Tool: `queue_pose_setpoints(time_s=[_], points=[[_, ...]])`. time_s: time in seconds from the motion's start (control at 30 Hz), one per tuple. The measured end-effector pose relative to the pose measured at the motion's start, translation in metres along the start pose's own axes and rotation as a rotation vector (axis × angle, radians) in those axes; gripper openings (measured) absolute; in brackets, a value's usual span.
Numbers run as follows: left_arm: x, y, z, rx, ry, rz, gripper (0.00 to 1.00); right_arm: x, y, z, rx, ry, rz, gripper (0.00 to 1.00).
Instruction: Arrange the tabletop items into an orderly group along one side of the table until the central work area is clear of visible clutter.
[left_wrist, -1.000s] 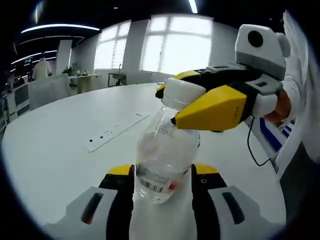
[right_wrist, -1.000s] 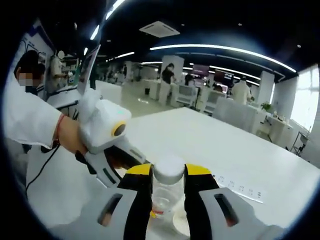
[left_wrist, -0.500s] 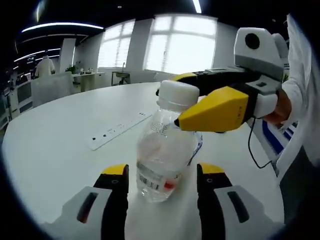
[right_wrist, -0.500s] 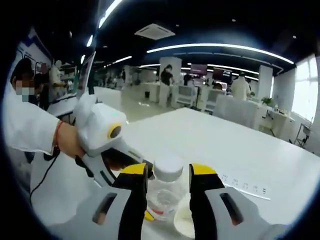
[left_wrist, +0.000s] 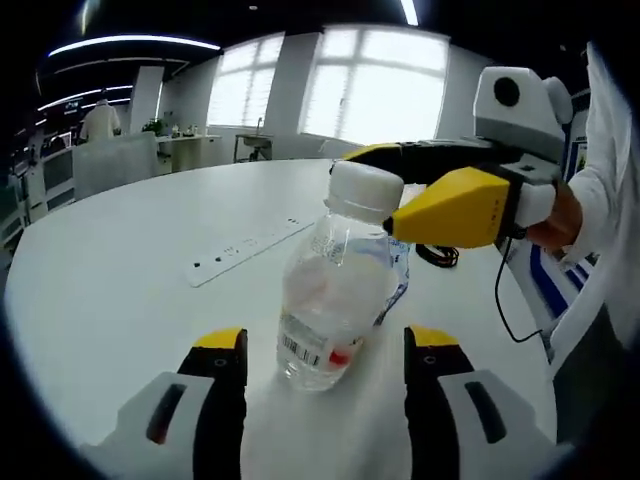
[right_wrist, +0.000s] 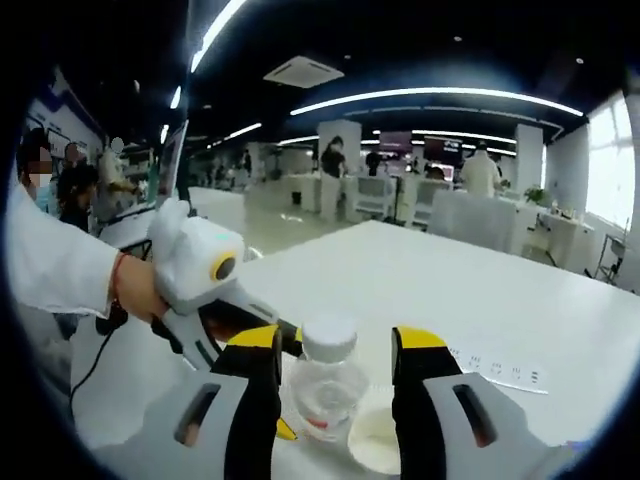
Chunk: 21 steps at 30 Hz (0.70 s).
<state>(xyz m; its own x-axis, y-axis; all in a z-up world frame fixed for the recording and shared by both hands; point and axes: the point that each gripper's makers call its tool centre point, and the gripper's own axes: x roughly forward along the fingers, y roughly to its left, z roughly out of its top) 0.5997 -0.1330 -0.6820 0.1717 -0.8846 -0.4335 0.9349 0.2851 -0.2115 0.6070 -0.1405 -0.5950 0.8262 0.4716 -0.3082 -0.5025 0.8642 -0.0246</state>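
Observation:
A clear plastic bottle (left_wrist: 335, 300) with a white cap and a red-and-white label stands on the white table (left_wrist: 120, 290), leaning slightly. My left gripper (left_wrist: 325, 345) is open, its yellow-tipped jaws standing apart on either side of the bottle's base. My right gripper (left_wrist: 368, 190) reaches in from the right at cap height. From its own camera the right gripper (right_wrist: 338, 345) is open, with gaps between both jaws and the bottle (right_wrist: 325, 385). The left gripper (right_wrist: 286, 385) comes in from the left, held by a hand (right_wrist: 130, 290).
A white power strip (left_wrist: 250, 245) lies on the table beyond the bottle, also seen as a power strip (right_wrist: 500, 375). A black cable (left_wrist: 440, 255) trails near the right edge. A white round object (right_wrist: 375, 440) sits beside the bottle. Desks and people stand far behind.
Both grippers have let go of the bottle: the left jaws spread away from its body, the right jaws widened off the cap. The bottle stays on the table.

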Motion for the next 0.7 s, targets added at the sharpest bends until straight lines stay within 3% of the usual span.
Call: queue_pose_setpoints(time_s=[0.3,0.7], points=[[-0.007,-0.002,-0.002,-0.055,0.022,0.024,0.74,-0.009,-0.002,0.004,-0.002,-0.018,0.025,0.52],[-0.022,-0.014,0.012,-0.066,0.002,0.058,0.80,-0.030,-0.009,0.005,0.003,-0.020,0.036,0.63]])
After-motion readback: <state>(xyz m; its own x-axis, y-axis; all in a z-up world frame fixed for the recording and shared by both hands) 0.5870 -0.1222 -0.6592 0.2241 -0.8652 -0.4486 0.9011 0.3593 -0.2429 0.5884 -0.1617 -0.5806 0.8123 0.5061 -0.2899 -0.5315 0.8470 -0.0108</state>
